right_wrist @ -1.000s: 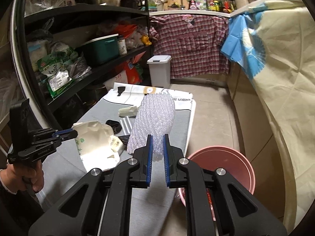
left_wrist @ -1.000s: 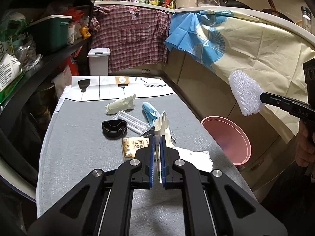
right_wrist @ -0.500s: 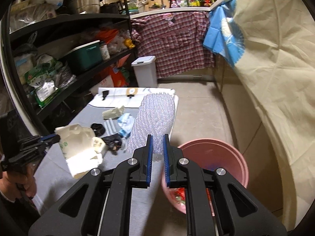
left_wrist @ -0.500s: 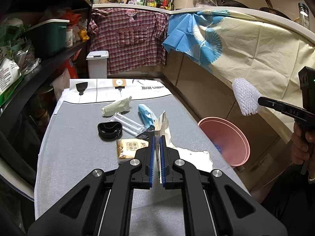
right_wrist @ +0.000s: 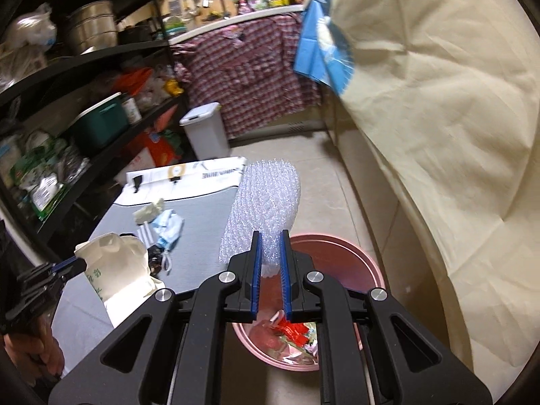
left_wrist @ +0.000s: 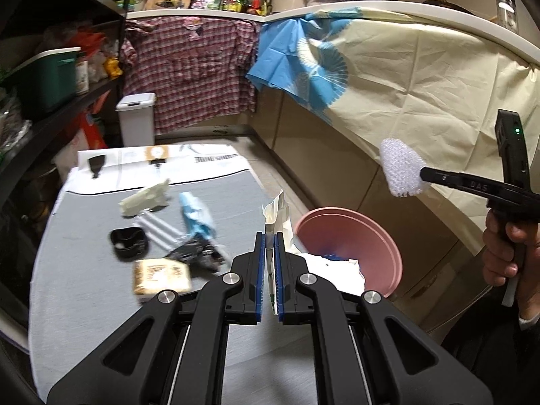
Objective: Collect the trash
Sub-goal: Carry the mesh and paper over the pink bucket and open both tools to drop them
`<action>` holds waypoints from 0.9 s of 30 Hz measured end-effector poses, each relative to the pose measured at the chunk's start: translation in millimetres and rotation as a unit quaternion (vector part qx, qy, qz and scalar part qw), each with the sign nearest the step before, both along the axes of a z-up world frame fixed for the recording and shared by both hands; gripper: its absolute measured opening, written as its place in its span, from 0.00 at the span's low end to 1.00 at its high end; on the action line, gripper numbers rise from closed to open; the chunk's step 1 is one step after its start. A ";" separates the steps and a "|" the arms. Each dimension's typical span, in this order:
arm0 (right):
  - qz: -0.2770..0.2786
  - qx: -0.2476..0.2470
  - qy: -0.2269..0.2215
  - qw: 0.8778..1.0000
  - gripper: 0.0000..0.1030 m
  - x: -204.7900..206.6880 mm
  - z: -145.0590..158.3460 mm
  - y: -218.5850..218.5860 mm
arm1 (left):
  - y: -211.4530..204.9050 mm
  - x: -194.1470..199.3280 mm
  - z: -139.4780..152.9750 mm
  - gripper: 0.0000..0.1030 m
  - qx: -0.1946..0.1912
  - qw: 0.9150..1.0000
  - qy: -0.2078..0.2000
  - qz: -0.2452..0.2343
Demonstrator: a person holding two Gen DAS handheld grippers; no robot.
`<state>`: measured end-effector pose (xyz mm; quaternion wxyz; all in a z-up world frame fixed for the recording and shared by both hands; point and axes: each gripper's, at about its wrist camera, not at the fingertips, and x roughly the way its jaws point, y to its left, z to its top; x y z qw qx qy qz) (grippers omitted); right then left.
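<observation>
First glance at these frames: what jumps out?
Each claw is shut on trash: the right claw pinches a bubble wrap piece above the pink bin, the left claw a crumpled paper bag. More litter lies on the grey table.

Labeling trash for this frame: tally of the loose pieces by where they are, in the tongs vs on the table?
In the tongs: 2, paper bag in left tongs, bubble wrap in right tongs.
On the table: 6, cream wad, clear tubes, blue mask, black cup, black wrapper, tan packet.
Total: 8
</observation>
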<state>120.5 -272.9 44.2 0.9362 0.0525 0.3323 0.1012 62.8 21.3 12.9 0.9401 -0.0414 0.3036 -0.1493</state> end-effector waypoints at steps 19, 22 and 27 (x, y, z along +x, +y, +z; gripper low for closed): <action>-0.036 0.015 0.036 0.999 0.11 27.7 -21.4 -19.9 | -89.9 54.9 -32.3 0.05 -0.002 0.998 0.025 -0.057; -0.038 0.013 0.041 0.998 0.11 33.3 -25.8 -20.6 | -94.6 63.3 -38.4 0.05 -0.003 0.998 0.030 -0.059; -0.040 0.006 0.046 0.998 0.11 41.4 -32.0 -18.6 | -101.9 76.2 -50.1 0.05 0.003 0.997 0.038 -0.063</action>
